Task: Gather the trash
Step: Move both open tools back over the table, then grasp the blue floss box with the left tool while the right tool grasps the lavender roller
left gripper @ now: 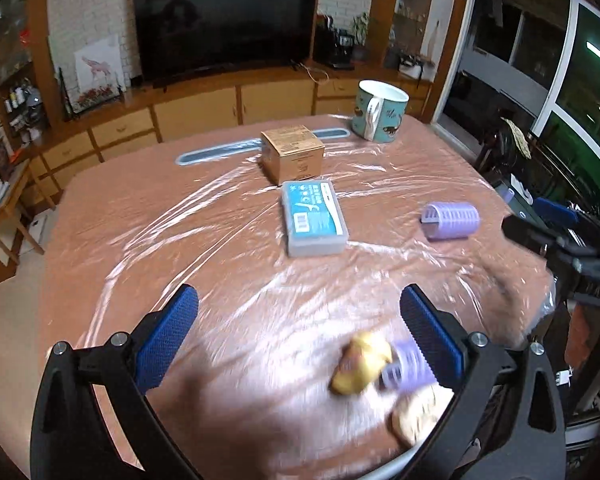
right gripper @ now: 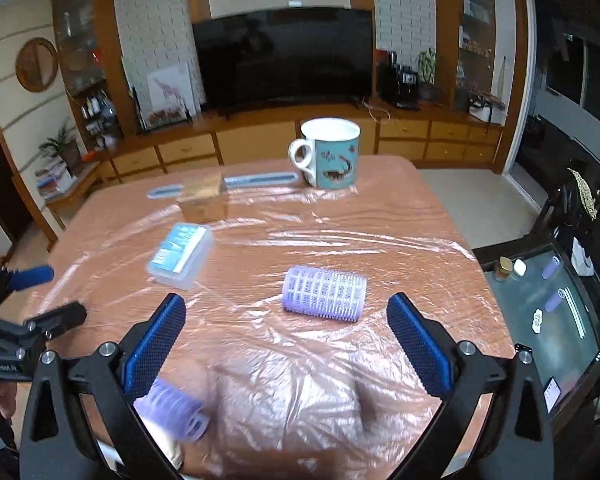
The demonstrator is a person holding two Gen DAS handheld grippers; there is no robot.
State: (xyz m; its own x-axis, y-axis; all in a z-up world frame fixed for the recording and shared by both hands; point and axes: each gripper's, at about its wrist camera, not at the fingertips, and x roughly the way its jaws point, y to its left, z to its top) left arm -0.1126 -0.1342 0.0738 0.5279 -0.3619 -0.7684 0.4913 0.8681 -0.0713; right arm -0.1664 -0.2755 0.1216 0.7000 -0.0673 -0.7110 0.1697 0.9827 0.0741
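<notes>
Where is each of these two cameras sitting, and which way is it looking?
Left wrist: sits on the left tool, looking down across the table toward the TV; its open blue pads and the right tool show.
Right wrist: sits on the right tool, facing likewise; the left tool shows.
Shared: mug, floss box, hair roller.

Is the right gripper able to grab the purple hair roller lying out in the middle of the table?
Probably yes. The right gripper is open and empty, and the purple roller lies just ahead of its fingertips on the plastic-covered table with nothing between.
</notes>
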